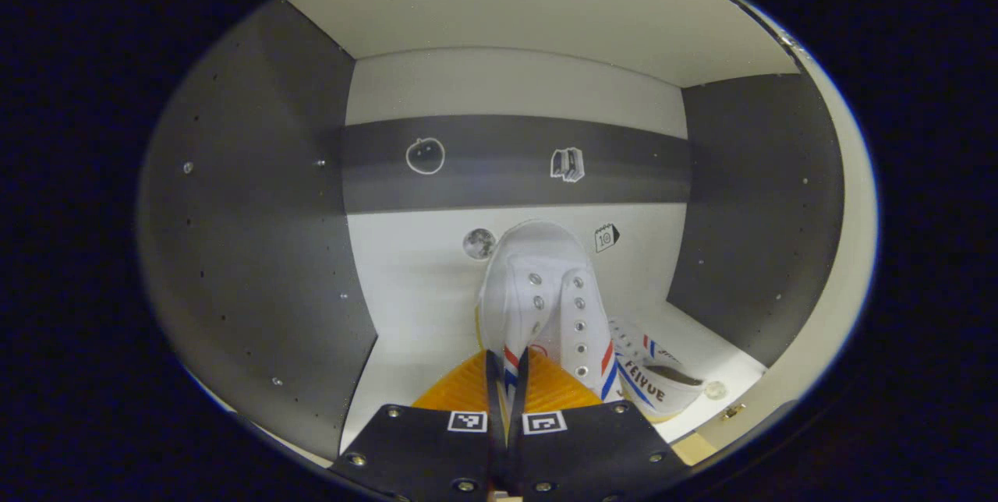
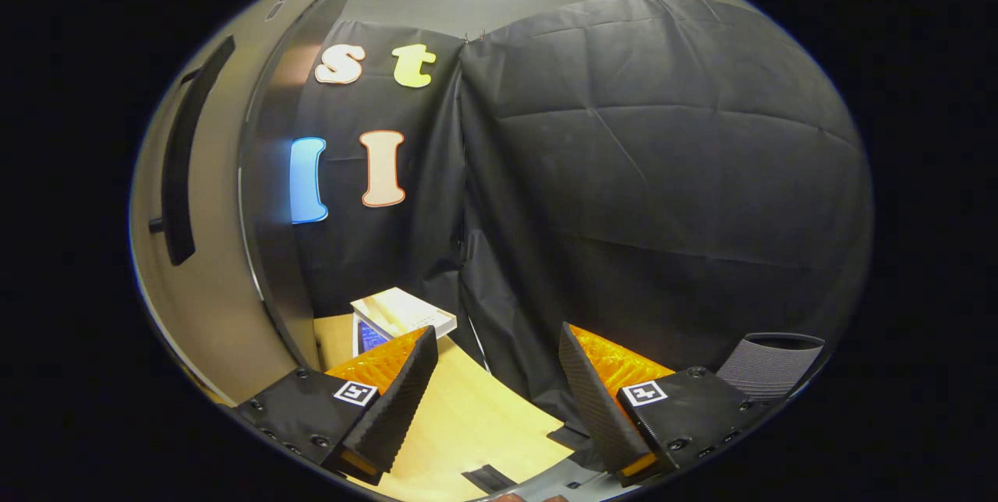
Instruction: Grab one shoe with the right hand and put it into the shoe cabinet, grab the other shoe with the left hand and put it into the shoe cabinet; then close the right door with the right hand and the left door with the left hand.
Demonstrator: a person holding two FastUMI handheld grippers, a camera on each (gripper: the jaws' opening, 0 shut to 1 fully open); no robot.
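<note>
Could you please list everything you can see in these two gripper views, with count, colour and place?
held shoe: one, white with red and blue stripes, inside the cabinet, pinched by the left gripper.
second shoe: one, white with the same stripes, on the cabinet floor at the right.
shoe cabinet: one, grey side walls, white floor and back, a grey band with small drawn icons.
cabinet door: one, beige with a long dark handle, standing open at the left of the right gripper view.
table: one, light wood, beneath the right gripper.
box: one, white, on the table by the cloth wall.
left gripper: one, shut on the held shoe.
right gripper: one, open, holding nothing.
</note>
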